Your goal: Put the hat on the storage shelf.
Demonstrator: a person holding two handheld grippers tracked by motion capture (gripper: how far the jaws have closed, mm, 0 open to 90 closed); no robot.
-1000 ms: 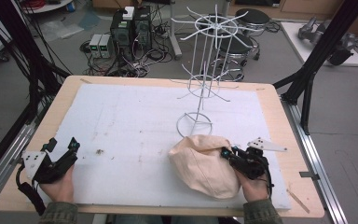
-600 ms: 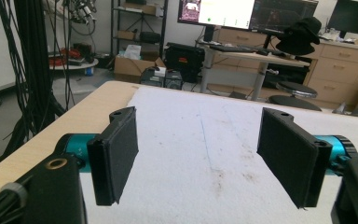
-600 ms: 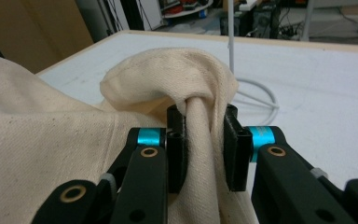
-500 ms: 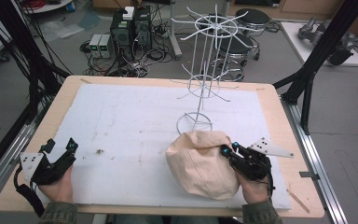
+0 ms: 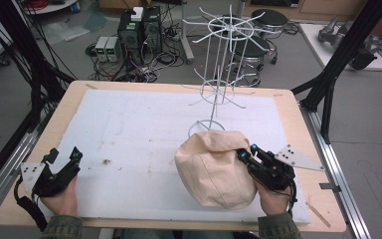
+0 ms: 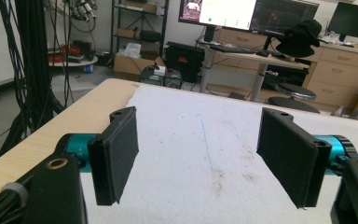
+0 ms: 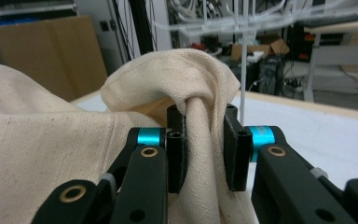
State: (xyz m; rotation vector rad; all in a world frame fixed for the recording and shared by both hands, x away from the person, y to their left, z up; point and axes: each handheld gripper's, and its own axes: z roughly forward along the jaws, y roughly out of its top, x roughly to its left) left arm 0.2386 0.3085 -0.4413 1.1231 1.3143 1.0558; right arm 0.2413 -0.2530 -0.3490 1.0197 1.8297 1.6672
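At the near left edge of the white mat point(image 5: 129, 129), the left gripper point(image 5: 62, 167) is held idle with its jaws wide apart and nothing between them, and it is best kept there, well apart from the work. Toward the right, a cream cloth hat point(image 5: 211, 167) is bunched on the mat, a fold of its edge pinched firmly between the closed jaws of the right gripper point(image 5: 246, 154). The step in hand appears to be a lift toward the wire rack point(image 5: 219, 64) (likely for hanging), so the pinch should be kept deep. The rack's base ring lies just behind the hat, and its prongs could snag the fabric.
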